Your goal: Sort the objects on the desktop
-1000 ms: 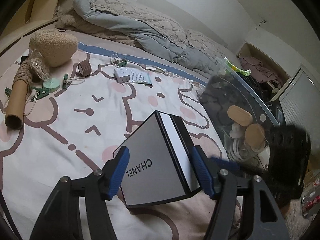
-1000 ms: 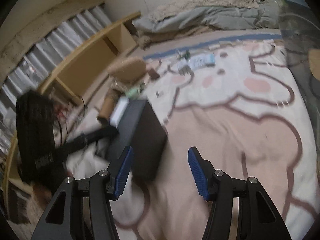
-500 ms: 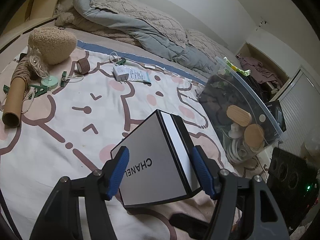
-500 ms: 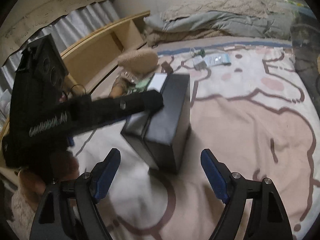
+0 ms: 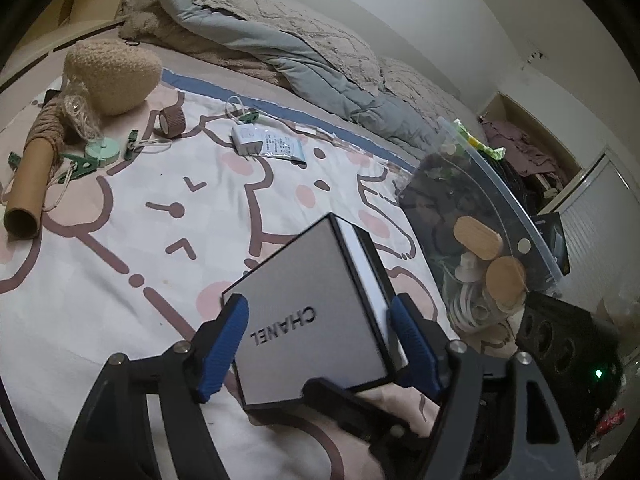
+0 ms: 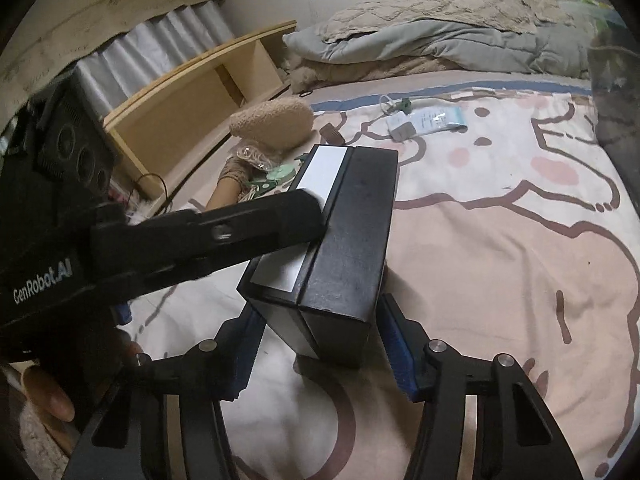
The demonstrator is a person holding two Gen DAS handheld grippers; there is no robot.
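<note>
Black box (image 5: 316, 316), lettered top, stands on the patterned bed sheet (image 5: 120, 280) at the near edge, straddled by both tools. Left tool (image 5: 320, 344): jaws just widened, blue pads beside the box's two sides with a gap showing at the right pad; right tool (image 6: 320, 344): jaws just narrowed around the box's near end, pads close beside it, contact not clear. Far left: cardboard tube (image 5: 30, 184), tan plush (image 5: 110, 74), green clips (image 5: 82, 164); right: clear bin (image 5: 480, 216).
</note>
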